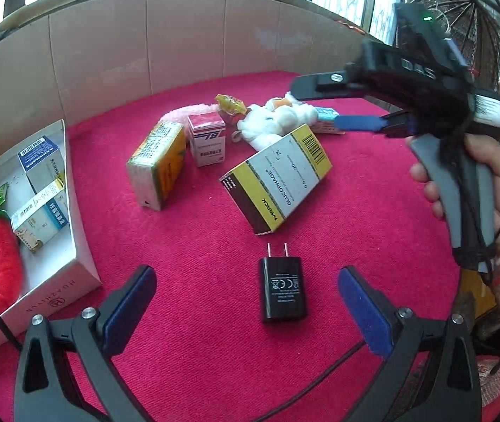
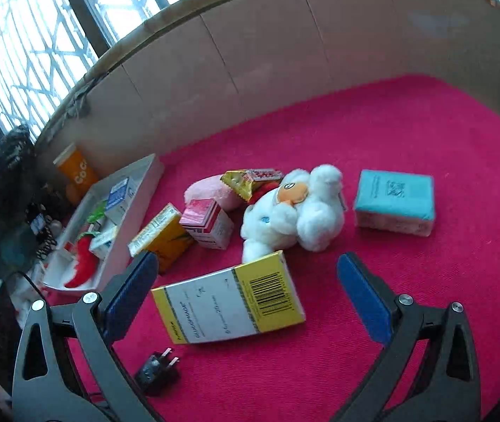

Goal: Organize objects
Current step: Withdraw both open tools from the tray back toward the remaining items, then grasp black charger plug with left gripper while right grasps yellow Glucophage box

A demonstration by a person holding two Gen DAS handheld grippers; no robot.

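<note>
Black charger [image 1: 282,288] lies flat on red cloth [image 1: 197,239], label up, two prongs pointing away toward yellow box [image 1: 277,177], long axis along the left gripper's [image 1: 246,307] line, between its wide-open fingers; right gripper [image 2: 248,295] open, empty, above yellow box; white tray [image 1: 84,274] at left

You work on a red cloth surface [image 1: 197,246]. Take the yellow-and-white box [image 1: 278,179] as your landmark: it lies tilted near the middle. Just in front of it lies a black plug adapter [image 1: 282,288], prongs toward the box. Behind it sits a white plush toy [image 2: 295,211], with a teal packet [image 2: 394,202] off to that toy's right. Left of the box stand an orange-yellow carton [image 1: 156,165] and a red-and-white carton [image 1: 207,139]. Far left rests a white tray [image 1: 56,295].
</note>
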